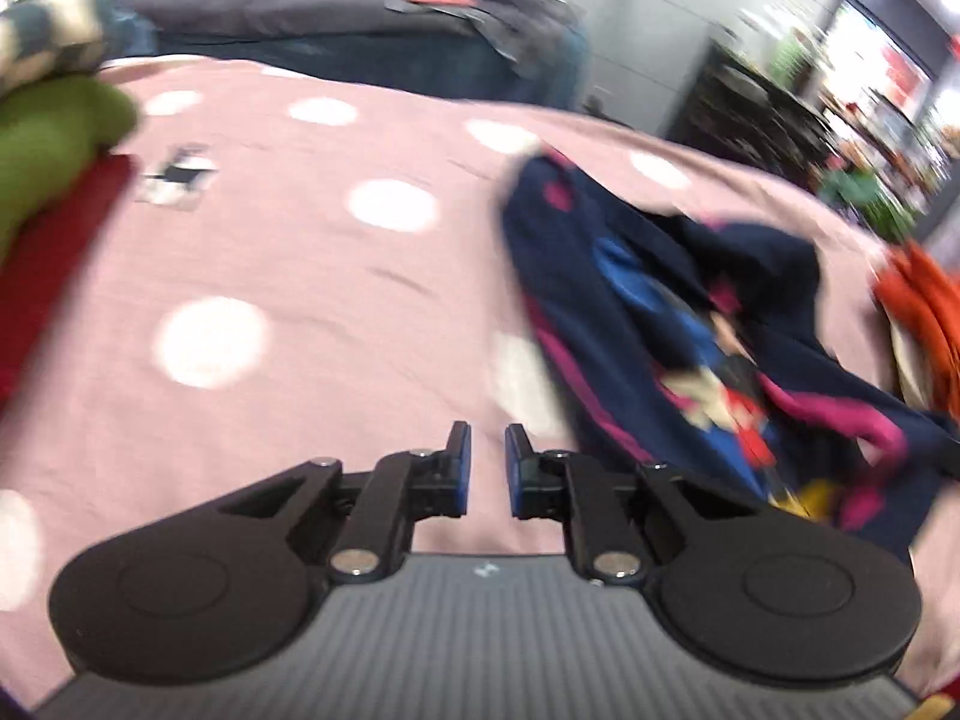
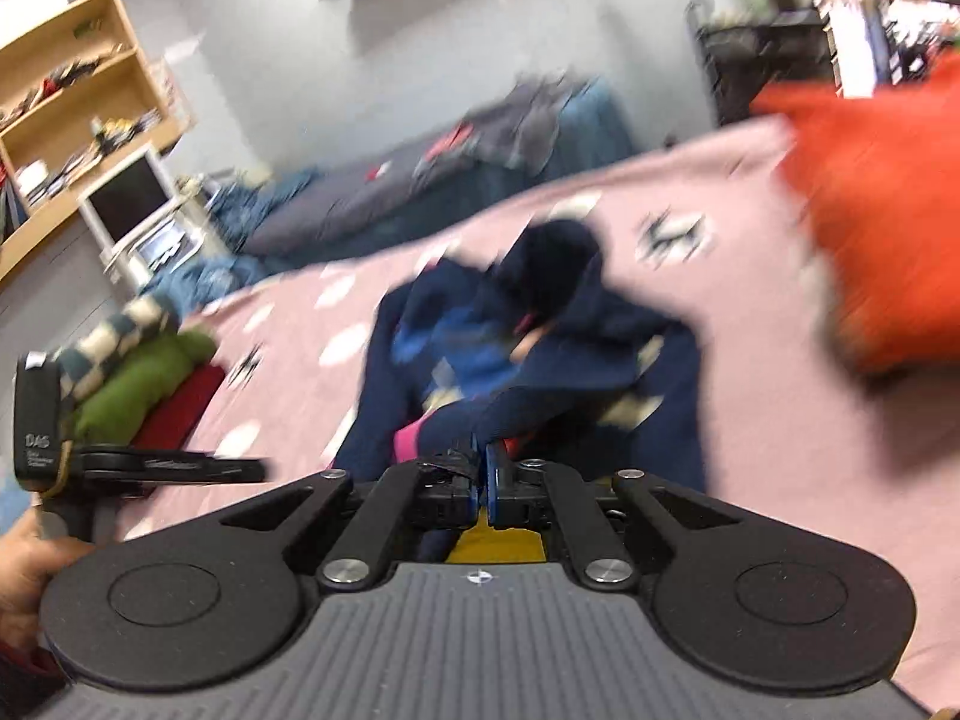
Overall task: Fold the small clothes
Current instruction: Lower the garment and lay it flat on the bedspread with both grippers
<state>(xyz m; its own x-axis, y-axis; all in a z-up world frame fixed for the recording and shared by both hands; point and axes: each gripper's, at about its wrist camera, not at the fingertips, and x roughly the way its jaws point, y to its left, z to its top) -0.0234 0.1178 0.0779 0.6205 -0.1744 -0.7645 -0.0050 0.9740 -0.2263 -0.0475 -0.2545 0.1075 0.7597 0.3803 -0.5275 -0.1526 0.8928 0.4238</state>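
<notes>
A crumpled navy garment with a cartoon print and pink trim lies on the pink dotted bedspread. My left gripper is open and empty, just left of the garment. My right gripper is shut on the near edge of the navy garment. The left gripper shows at the left of the right wrist view, held by a hand.
An orange cloth lies right of the garment and shows in the right wrist view. Folded green, red and checked clothes are stacked at the bed's left edge. A second, dark bed and shelves stand behind.
</notes>
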